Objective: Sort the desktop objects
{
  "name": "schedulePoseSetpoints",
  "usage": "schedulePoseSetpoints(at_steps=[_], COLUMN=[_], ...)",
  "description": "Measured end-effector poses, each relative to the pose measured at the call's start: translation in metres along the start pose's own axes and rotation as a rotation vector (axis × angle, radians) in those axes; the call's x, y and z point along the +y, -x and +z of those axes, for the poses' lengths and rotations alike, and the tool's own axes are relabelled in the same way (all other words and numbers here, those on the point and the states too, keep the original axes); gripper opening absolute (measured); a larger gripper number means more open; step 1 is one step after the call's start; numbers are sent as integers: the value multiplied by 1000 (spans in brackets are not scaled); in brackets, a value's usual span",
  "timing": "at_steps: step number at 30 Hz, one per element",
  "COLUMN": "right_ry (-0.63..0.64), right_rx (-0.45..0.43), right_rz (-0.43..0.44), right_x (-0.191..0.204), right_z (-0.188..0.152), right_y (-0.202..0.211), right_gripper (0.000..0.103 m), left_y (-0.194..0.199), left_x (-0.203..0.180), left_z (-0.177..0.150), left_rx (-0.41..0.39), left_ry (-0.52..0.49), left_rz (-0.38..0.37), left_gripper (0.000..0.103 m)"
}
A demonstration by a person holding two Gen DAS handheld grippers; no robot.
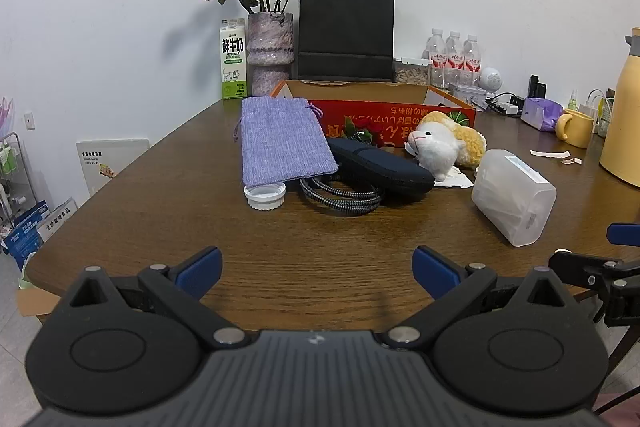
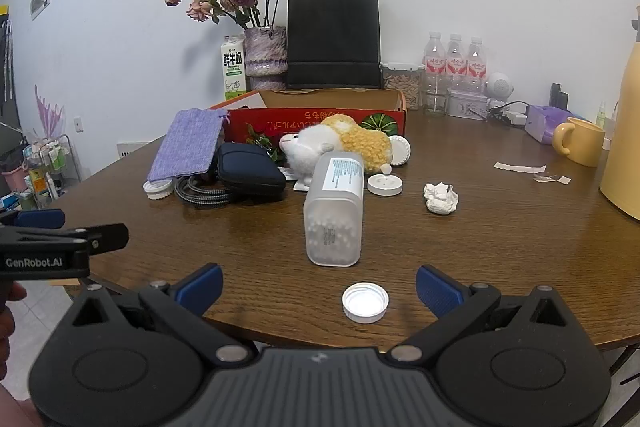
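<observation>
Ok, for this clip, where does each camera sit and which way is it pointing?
Left wrist: rides on the left claw, open, looking across the brown wooden table toward the lilac cloth pouch; the right claw's tip shows at its right edge.
Right wrist: rides on the right claw, open, facing the frosted plastic cotton-swab box and a white screw cap; the left claw and a hand show at left.
Shared: both see the pouch, swab box, white-and-yellow plush sheep and orange cardboard box.

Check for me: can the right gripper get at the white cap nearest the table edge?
Probably yes. The right gripper is open, and the white cap lies flat on bare table just ahead of its fingertips, with nothing between.
</observation>
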State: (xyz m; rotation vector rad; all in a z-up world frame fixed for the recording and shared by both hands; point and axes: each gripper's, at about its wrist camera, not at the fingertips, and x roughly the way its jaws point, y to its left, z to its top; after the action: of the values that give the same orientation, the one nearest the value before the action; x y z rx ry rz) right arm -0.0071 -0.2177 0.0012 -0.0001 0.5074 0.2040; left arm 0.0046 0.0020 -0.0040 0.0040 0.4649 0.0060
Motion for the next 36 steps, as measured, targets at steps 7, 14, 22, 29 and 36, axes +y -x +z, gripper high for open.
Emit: schedulePoseSetpoints(at_steps=[7, 14, 22, 29, 36], right_ry=[0, 1, 1, 2, 2], right_rx=[0, 0, -1, -1, -2], right_rz=[1, 1, 0, 0, 0], right_x=[0, 0, 0, 0, 0], right_z=[-1, -1, 0, 0, 0], right_y=[0, 0, 0, 0, 0], right_gripper=[103, 103, 103, 103, 103], left_y=[0, 0, -1, -1, -1], left_x=[0, 0, 0, 0, 0], left_z=[0, 1, -1, -1, -1], left_rx=[0, 0, -1, 0, 0], left_ry=[0, 0, -1, -1, -1], left_rz=[-1, -1, 0, 0, 0], left_gripper=[103, 103, 103, 103, 103])
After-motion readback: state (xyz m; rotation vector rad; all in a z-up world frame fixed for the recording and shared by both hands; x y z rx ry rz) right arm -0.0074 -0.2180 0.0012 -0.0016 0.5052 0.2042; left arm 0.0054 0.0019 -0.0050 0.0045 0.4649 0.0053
